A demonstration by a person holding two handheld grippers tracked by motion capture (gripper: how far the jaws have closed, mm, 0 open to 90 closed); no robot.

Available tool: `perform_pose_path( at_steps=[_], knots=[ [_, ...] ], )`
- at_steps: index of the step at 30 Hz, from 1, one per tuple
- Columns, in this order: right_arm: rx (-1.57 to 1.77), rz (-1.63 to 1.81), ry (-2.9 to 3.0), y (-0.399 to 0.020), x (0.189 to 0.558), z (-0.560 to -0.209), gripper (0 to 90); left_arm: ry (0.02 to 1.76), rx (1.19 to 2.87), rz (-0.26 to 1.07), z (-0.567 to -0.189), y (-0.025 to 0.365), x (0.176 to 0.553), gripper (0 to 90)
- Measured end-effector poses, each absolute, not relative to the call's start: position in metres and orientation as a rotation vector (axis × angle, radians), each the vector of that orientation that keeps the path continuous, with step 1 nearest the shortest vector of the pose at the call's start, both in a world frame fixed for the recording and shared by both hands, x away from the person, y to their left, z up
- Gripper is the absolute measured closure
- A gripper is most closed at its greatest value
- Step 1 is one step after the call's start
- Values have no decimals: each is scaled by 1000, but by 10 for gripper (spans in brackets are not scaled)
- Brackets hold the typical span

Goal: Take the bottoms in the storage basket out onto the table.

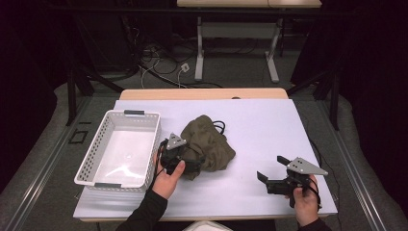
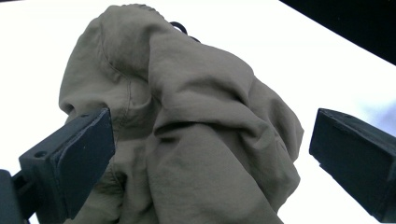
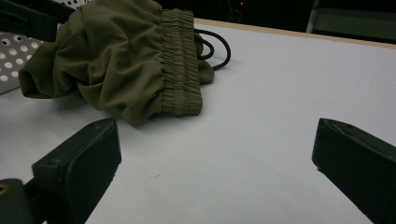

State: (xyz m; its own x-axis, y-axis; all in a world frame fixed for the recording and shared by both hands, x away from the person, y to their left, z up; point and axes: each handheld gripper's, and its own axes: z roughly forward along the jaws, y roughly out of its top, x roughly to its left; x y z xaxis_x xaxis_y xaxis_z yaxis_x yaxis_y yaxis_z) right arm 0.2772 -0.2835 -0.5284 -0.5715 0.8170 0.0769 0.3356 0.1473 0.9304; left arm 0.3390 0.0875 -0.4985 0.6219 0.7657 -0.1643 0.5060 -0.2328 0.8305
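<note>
An olive-green crumpled garment with an elastic waistband and a black drawstring lies in a heap on the white table top, just right of the basket. My left gripper is at the heap's near left side, pointing into it. In the left gripper view the cloth bulges between the wide jaws of the left gripper, and the pads do not press on it. My right gripper rests open near the front right edge, apart from the garment, with bare table between the jaws of the right gripper.
A white perforated plastic basket stands at the table's left and holds nothing; its wall is behind the garment in the right gripper view. Beyond the table are a dark floor with cables and a desk frame.
</note>
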Motion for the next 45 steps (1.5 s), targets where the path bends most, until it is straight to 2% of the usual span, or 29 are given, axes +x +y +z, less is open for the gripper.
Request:
perform_pose_path(
  at_steps=[30,45],
  knots=[
    [1098,1418,1976,-284,277,-528,13,963,1828,345,-476,111,328,2],
    [1094,1423,1967,-284,275,-527,13,955,1764,373,-463,145,314,3]
  ],
)
